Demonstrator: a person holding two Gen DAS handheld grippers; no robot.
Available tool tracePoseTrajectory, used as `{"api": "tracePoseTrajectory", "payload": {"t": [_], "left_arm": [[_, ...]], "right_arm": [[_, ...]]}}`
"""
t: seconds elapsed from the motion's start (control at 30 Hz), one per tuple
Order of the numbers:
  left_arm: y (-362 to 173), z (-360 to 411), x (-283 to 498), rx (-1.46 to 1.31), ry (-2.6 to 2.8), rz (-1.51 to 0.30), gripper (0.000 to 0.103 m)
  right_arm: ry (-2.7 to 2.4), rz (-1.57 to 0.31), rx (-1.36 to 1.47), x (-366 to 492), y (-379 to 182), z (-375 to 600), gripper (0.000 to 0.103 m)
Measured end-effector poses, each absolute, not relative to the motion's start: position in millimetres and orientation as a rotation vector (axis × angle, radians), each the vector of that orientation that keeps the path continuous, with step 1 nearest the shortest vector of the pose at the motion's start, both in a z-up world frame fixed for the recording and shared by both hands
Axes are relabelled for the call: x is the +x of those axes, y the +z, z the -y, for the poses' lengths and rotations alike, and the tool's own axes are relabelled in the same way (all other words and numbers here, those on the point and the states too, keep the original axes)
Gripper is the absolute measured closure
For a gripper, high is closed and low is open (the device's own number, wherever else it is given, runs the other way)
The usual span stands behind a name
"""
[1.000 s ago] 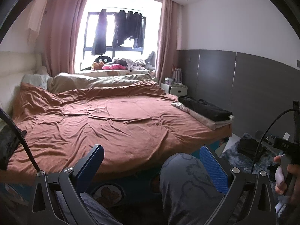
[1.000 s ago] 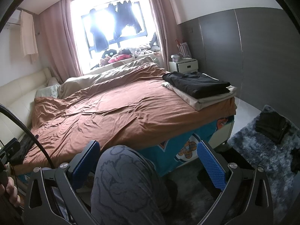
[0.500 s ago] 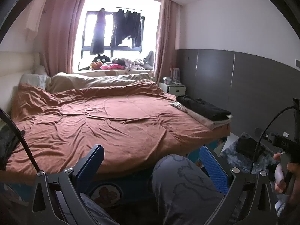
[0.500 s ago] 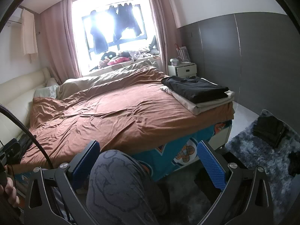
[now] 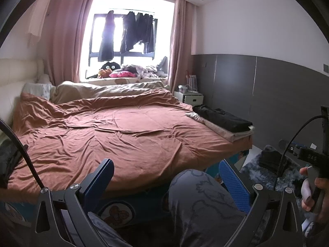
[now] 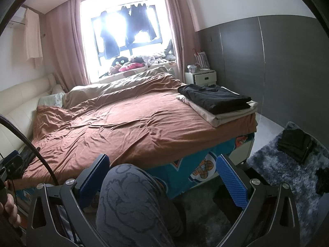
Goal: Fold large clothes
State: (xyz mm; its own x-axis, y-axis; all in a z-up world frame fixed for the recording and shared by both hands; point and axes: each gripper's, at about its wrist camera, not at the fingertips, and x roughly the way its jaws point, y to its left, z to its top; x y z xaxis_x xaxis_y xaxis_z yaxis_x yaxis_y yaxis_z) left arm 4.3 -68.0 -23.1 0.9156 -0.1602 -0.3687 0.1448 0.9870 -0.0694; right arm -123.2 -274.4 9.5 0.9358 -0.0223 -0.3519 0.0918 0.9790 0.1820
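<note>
Bedroom light comes from a bright window (image 5: 123, 41) behind a wide bed (image 6: 127, 123) with a wrinkled brown cover. Both grippers are low at the near edge of the bed, above the person's knee (image 6: 131, 195) in grey patterned trousers. The left gripper (image 5: 166, 183) has its blue fingers wide apart and holds nothing; the right gripper (image 6: 162, 179) is the same, wide open and empty.

On the far right corner of the bed lies a folded black garment (image 6: 213, 98) on top of a folded beige cloth (image 6: 224, 115). On the grey rug (image 6: 287, 177) beside the bed lies another dark folded pile (image 6: 294, 146). Which cloth is the next one to fold, I cannot tell.

I judge that no grasp is begun yet. To do the step well, the person should bring a garment to the open middle of the bed, spread it flat, and take two corners of one edge, one in each gripper.

The black garment has its long axis going from the bed's right edge toward the window side, roughly along the bed's side.
</note>
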Motion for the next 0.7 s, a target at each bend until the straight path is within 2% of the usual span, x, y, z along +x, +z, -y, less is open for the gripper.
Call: {"api": "tracePoseTrajectory", "payload": {"t": [0.7], "left_arm": [[-16, 65, -17, -0.045, -0.146, -0.343, 0.001]], "right_arm": [[-0.055, -0.347, 0.186, -134, 10, 283, 0.0]]}}
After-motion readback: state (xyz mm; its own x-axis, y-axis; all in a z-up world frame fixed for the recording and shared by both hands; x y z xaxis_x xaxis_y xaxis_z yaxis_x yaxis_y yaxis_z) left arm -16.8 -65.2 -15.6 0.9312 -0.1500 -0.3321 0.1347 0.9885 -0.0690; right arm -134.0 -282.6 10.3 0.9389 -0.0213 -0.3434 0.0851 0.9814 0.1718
